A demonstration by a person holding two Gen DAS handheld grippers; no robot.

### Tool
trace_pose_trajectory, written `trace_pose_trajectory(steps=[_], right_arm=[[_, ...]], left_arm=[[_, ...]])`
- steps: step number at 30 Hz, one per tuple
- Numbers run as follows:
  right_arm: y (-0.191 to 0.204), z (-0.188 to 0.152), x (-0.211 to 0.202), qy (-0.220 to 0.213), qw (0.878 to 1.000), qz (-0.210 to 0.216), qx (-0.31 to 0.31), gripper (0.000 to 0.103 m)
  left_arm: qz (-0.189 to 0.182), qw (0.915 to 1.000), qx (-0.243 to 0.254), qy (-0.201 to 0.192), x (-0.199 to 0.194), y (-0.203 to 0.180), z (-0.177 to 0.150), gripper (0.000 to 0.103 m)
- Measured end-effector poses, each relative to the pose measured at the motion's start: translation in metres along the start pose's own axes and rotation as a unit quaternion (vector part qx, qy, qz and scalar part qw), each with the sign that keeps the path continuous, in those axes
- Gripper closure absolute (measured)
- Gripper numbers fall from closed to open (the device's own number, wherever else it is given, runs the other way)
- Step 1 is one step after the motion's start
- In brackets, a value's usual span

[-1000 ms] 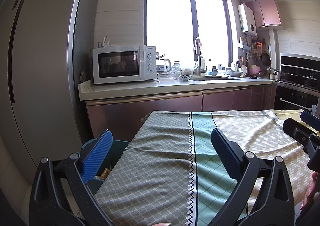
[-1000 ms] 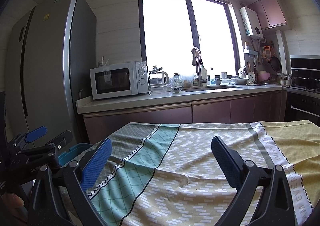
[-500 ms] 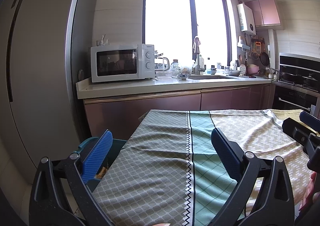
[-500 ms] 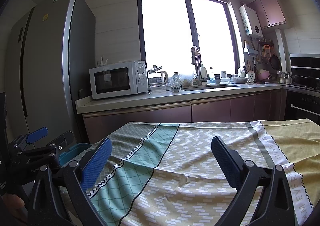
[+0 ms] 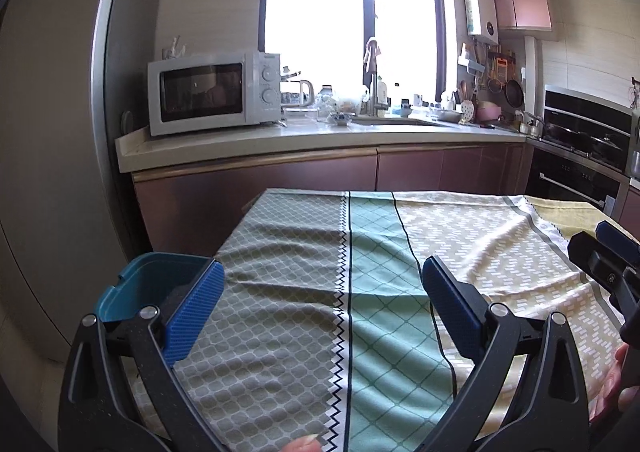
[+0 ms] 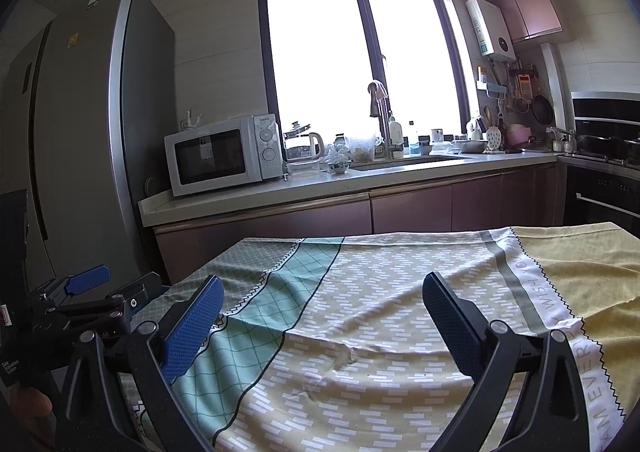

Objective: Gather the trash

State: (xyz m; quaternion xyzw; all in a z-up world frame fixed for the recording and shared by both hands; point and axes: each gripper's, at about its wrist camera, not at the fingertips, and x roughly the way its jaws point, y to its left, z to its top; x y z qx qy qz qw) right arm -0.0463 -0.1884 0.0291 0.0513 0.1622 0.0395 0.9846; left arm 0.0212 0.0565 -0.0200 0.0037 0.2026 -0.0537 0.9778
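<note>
My left gripper is open and holds nothing, hovering over the left part of a table covered by a patterned cloth. A teal trash bin stands just off the table's left edge, beside my left fingertip; its inside is dark. My right gripper is also open and holds nothing, above the cloth further right. Each gripper shows in the other's view: the right gripper at the right edge, the left gripper at the left edge. No loose trash shows on the cloth.
Beyond the table runs a kitchen counter with a white microwave, a kettle and a sink. A tall grey fridge stands at the left, an oven at the right. A hand holds the right gripper.
The left wrist view has tilted down a little, so the bin's opening shows more. The right gripper has barely moved. Both stay open.
</note>
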Motion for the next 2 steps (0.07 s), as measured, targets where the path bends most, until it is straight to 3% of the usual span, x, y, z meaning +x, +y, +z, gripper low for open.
trace_pose_trajectory(steps=[2], right_arm=[[-0.012,0.0,0.01,0.025,1.0,-0.013,0.002,0.007]], left_arm=[[-0.009,0.9994,-0.001,0.033,0.024,-0.005,0.001,0.006]])
